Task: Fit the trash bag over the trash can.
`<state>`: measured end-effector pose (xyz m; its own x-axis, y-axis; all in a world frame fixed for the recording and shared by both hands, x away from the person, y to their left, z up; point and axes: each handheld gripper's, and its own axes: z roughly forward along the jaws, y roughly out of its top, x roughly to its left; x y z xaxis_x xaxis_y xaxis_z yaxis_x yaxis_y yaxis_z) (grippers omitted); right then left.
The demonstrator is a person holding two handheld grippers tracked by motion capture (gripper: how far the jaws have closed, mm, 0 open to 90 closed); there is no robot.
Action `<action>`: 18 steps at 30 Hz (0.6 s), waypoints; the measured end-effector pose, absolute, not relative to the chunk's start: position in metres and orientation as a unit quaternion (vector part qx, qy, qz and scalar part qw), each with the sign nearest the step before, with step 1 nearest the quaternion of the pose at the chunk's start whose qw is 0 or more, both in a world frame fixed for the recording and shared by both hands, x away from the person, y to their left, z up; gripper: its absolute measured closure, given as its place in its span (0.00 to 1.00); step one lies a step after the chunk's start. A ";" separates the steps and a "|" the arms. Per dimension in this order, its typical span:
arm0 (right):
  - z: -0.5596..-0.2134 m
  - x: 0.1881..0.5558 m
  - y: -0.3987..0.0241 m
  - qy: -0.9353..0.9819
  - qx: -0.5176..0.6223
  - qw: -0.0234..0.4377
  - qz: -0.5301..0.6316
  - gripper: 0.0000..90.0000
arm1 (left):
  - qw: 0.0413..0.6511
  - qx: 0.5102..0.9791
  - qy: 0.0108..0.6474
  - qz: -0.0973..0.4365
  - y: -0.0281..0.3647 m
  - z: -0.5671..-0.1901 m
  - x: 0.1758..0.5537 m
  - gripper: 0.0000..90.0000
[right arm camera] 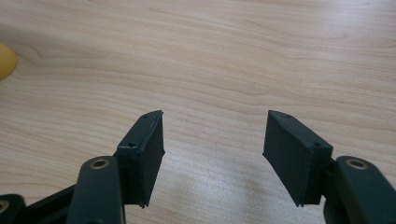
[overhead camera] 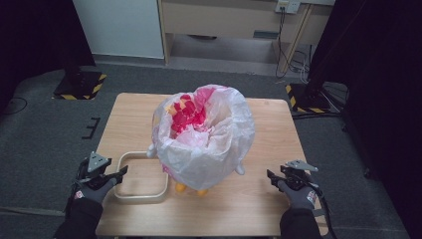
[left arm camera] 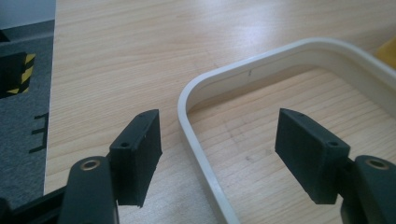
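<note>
A: Left gripper first; where is it?

B: Low at the near left corner of the table; jaws spread wide, nothing pinched; the left gripper view shows the white frame passing between the two pads, one pad outside the rim, one over the wood inside it; pads not pressing on it.

A: What is the frame?

B: Rounded rectangular ring, cream white, lying flat on the wood at near left; open middle, bare table showing through; its far right corner sits just beside the bagged bin.

A: Right gripper?

B: Near right side of the table, well apart from the bin; jaws spread, nothing between them; the right gripper view has plain wood grain under the pads, a bit of a yellow foot at the left edge.

A: The bin?

B: Centre of the table; a white plastic bag lines and drapes it, mouth open upward; pink and red stuff inside at the far left; white and yellow feet poke out under the bag at the near side.

A: Hands?

B: Grey gloves, dark sleeves, coming in from the bottom edge; one on each gripper.
</note>
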<state>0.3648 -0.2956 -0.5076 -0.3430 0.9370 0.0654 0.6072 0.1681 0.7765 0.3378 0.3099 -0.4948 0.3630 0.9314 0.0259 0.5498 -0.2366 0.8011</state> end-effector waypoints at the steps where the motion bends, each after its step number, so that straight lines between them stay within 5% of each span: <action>1: -0.507 0.365 -0.295 0.730 0.528 0.222 0.372 0.42 | 0.363 0.743 0.496 0.264 0.310 -0.496 0.340 0.35; 18: -0.507 0.372 -0.293 0.742 0.517 0.221 0.365 0.43 | 0.354 0.766 0.467 0.263 0.317 -0.505 0.373 0.39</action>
<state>0.3715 -0.2930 -0.5068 -0.3684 0.9284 0.0489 0.6050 0.1994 0.7708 0.3725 0.3165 -0.5048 0.4251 0.9022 0.0723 0.5291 -0.3125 0.7889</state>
